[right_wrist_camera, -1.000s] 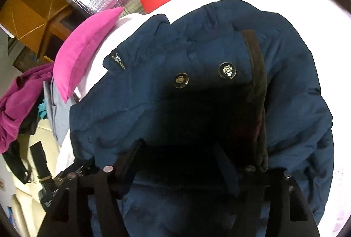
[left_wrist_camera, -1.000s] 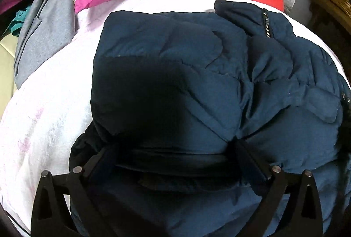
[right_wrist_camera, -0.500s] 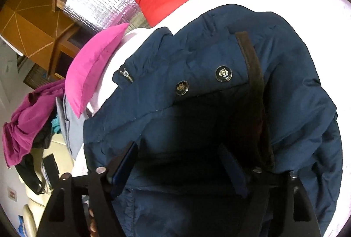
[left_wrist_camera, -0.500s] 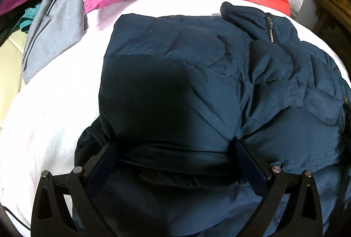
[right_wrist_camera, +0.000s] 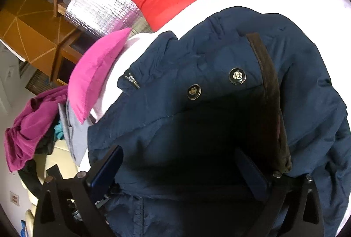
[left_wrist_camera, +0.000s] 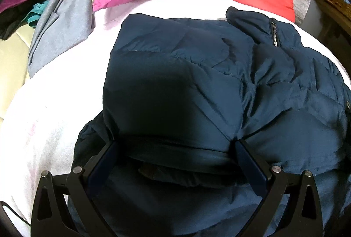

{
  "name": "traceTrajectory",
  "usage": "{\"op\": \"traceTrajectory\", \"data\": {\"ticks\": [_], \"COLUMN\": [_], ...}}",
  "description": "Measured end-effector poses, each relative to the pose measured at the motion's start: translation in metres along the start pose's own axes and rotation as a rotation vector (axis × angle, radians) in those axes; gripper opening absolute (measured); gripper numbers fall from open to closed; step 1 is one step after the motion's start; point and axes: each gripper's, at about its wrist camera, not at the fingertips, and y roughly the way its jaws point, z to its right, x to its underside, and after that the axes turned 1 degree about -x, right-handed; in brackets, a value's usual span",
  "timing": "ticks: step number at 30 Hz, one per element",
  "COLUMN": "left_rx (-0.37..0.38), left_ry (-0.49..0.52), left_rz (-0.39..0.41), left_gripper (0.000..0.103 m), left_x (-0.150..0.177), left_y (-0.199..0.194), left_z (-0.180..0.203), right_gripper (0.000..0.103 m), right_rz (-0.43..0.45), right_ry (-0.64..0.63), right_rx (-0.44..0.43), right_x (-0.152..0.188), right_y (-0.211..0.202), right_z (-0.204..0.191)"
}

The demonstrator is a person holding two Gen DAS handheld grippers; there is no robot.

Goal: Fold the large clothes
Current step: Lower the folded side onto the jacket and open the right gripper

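While the navy quilted padded jacket [left_wrist_camera: 197,87] is spread, partly folded, on the white-covered bed [left_wrist_camera: 43,105], the left gripper [left_wrist_camera: 175,147] is held wide apart over its fabric, gripping nothing; the right gripper [right_wrist_camera: 177,153], just opened wide, likewise clasps nothing.

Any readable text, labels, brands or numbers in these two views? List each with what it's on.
None legible.
Snap buttons on the navy jacket: embossed emblem, too small to read.
Small sticker at the lower left edge of the right wrist view: blurred, unreadable.
Zipper: no visible marking.
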Motion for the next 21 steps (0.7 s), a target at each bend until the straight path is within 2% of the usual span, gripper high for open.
{"op": "traceTrajectory", "data": {"ticks": [3, 7, 9, 11, 12, 14, 15, 16, 18, 21], "left_rx": [0.035, 0.067, 0.055, 0.01, -0.014, -0.04, -0.047, -0.062, -0.07, -0.052], "left_ry": [0.007, -0.022, -0.034, -0.037, -0.034, -0.033, -0.033, -0.027, -0.016, -0.026], "left_rz": [-0.035, 0.043, 0.084, 0.106, 0.102, 0.066, 0.046, 0.01, -0.041, -0.046], "left_gripper": [0.103, 0.103, 0.103, 0.103, 0.103, 0.103, 0.103, 0.103, 0.103, 0.103], "left_x": [-0.008, -0.015, -0.018, -0.021, -0.022, -0.022, -0.022, -0.021, -0.017, -0.017], "left_y": [-0.008, -0.03, -0.041, -0.043, -0.042, -0.031, -0.026, -0.017, -0.003, -0.003], "left_z": [-0.004, -0.018, -0.026, -0.033, -0.036, -0.04, -0.041, -0.041, -0.04, -0.04], "right_gripper": [0.101, 0.09, 0.09, 0.09, 0.086, 0.062, 0.044, 0.037, 0.023, 0.023], "right_rz": [-0.01, -0.035, -0.023, 0.006, 0.005, -0.036, -0.068, -0.114, -0.14, -0.131], "right_ry": [0.057, 0.093, 0.08, 0.048, 0.036, 0.036, 0.041, 0.053, 0.086, 0.077], "right_rx": [-0.029, -0.084, -0.106, -0.071, -0.057, -0.026, -0.011, 0.027, 0.048, 0.02], "right_x": [-0.005, -0.012, -0.016, -0.019, -0.02, -0.019, -0.019, -0.017, -0.015, -0.02], "right_y": [-0.006, -0.024, -0.036, -0.047, -0.049, -0.043, -0.036, -0.026, -0.014, -0.022], "right_z": [0.005, 0.009, 0.008, 0.008, 0.009, 0.015, 0.019, 0.025, 0.034, 0.032]}}
